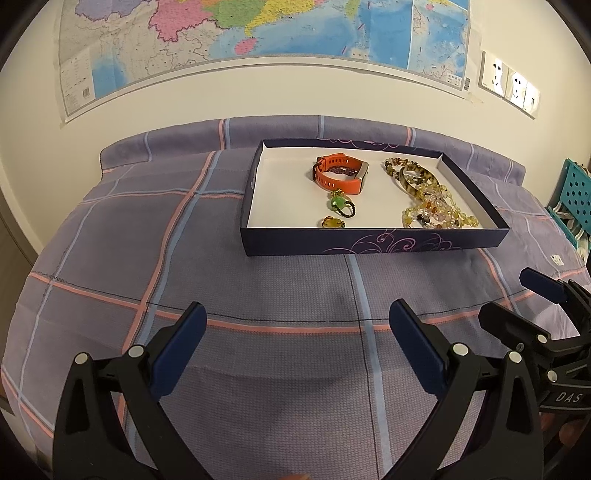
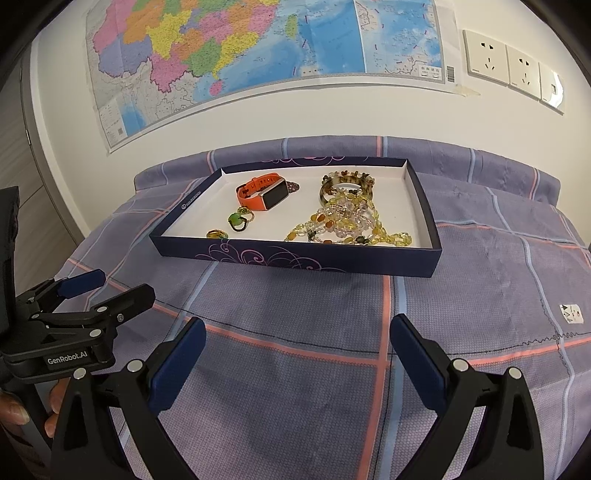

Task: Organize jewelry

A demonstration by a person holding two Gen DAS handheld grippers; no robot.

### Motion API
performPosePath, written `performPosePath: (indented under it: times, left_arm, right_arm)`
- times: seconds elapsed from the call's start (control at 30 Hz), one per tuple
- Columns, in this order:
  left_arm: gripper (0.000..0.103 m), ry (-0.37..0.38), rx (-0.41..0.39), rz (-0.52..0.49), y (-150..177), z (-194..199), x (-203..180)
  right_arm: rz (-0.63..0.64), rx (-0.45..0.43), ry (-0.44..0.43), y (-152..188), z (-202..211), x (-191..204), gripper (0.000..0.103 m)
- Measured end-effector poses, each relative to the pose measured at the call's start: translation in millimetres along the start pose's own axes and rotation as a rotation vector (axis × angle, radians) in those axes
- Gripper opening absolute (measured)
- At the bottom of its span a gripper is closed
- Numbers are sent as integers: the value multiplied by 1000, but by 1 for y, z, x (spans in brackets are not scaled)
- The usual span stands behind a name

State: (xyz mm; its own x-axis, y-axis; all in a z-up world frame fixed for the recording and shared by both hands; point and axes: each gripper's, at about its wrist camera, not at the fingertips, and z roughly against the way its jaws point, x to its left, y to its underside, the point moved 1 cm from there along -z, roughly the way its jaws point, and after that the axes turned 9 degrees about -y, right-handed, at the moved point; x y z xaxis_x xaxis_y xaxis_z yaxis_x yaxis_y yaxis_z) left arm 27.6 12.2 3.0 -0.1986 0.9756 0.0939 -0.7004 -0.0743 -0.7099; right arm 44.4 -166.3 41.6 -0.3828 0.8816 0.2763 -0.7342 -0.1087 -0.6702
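Overhead, a large wall map (image 1: 258, 33) spans the pale wall, with white sockets (image 2: 513, 66) off its right end. Below it a bed with a purple plaid cover (image 1: 258, 280) fills both views, pink and blue stripes crossing it.

Toward the bed's far edge sits a shallow navy box tray (image 2: 295, 260), white inside, printed with swirls on its near wall. All the jewelry lies in it:
- heap of yellow and amber bead strands (image 2: 347, 221), right half, reaching the near right corner
- tortoiseshell bangle (image 1: 417, 177), far right, touching the beads
- orange-strapped watch (image 2: 262, 192), mid tray toward the far wall
- green-stone ring (image 1: 341, 205), just in front of the watch
- small amber ring (image 2: 216, 233), close to the near wall.

Left gripper (image 1: 295, 325): jaws spread wide, empty, over bare cover near the bed's front edge. Right gripper (image 2: 297, 336): likewise wide, empty, beside it. Fingers (image 2: 55, 398) grip the left tool's handle.
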Motion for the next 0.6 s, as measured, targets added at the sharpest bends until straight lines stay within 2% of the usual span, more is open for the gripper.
performPosePath:
  times: [0.6]
  left_arm:
    - [98,-2,1,-5,0,0,-2]
  right_arm:
    - [2,-3,1,0,-1,1,96]
